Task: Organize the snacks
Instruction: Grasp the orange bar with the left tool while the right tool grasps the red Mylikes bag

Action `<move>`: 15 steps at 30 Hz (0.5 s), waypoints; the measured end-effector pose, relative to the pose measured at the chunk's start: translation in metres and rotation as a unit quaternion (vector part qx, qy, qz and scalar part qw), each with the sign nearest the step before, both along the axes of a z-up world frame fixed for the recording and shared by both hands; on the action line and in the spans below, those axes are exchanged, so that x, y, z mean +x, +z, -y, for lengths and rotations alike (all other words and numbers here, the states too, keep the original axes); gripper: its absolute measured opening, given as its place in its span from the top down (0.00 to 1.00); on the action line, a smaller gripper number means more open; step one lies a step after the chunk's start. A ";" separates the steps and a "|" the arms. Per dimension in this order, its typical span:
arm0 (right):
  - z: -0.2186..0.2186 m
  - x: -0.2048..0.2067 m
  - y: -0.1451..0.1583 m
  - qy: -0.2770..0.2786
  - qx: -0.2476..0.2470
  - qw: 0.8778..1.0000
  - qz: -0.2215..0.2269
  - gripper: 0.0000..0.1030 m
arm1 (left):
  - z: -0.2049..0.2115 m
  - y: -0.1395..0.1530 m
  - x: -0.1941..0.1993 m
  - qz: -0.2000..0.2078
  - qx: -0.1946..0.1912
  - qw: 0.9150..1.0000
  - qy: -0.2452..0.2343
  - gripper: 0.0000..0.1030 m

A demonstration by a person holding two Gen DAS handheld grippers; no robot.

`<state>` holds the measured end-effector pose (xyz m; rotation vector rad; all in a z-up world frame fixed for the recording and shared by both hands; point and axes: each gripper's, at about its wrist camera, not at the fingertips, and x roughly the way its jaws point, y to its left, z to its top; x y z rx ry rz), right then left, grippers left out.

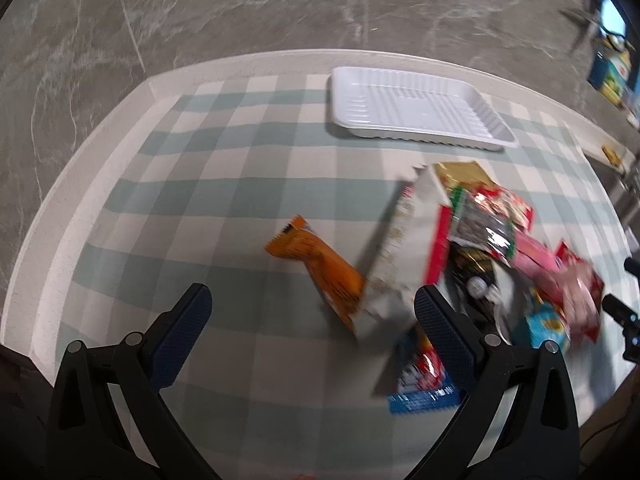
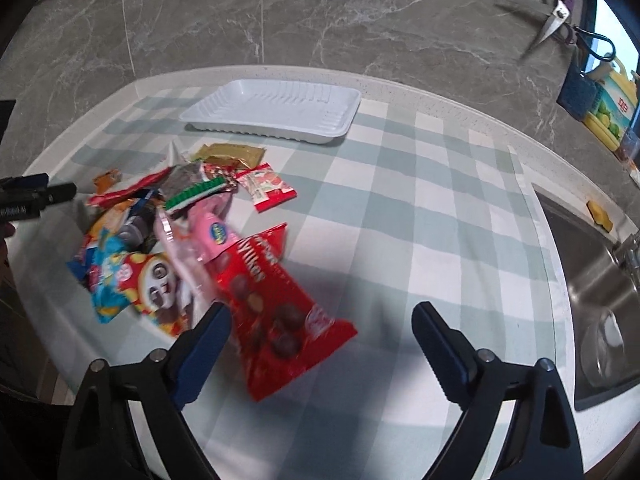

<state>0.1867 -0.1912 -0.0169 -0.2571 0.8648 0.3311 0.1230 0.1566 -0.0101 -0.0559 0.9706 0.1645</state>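
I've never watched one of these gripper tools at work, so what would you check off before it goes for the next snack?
1. White tray has room: ok, nothing lies in it.
2. Right gripper free to grab: ok, fingers apart, nothing pinched.
3. Left gripper free to grab: ok, fingers apart, nothing between them but cloth.
4. A snack within easy reach: ok, the red bag lies just ahead of the right gripper, its edge beside the left finger.
5. Red bag clear of the pile: cannot tell, a pink packet seems to overlap its far end.
6. Sharp view: not ok, the pictures are blurred.
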 end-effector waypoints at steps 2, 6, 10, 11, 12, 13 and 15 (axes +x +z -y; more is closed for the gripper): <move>-0.004 0.008 -0.003 0.006 -0.007 1.000 -0.006 0.13 | -0.008 -0.006 0.010 -0.008 -0.003 1.000 0.006 0.00; -0.016 0.019 -0.010 0.020 -0.025 0.999 -0.017 0.16 | -0.019 -0.019 0.029 -0.029 -0.012 0.999 0.006 0.00; -0.025 0.026 -0.014 0.033 -0.020 0.999 -0.027 0.16 | -0.020 -0.030 0.043 -0.043 -0.014 0.999 -0.005 0.00; -0.027 0.028 -0.015 0.036 -0.021 0.999 -0.031 0.16 | -0.019 -0.033 0.046 -0.048 -0.014 0.999 -0.009 0.01; -0.029 0.029 -0.016 0.038 -0.024 0.998 -0.034 0.16 | -0.019 -0.036 0.049 -0.053 -0.016 0.998 -0.015 0.01; -0.031 0.031 -0.017 0.039 -0.027 0.998 -0.036 0.16 | -0.018 -0.038 0.051 -0.056 -0.018 0.998 -0.018 0.01; -0.034 0.032 -0.020 0.044 -0.029 0.998 -0.043 0.16 | -0.014 -0.043 0.055 -0.063 -0.016 0.998 -0.027 0.01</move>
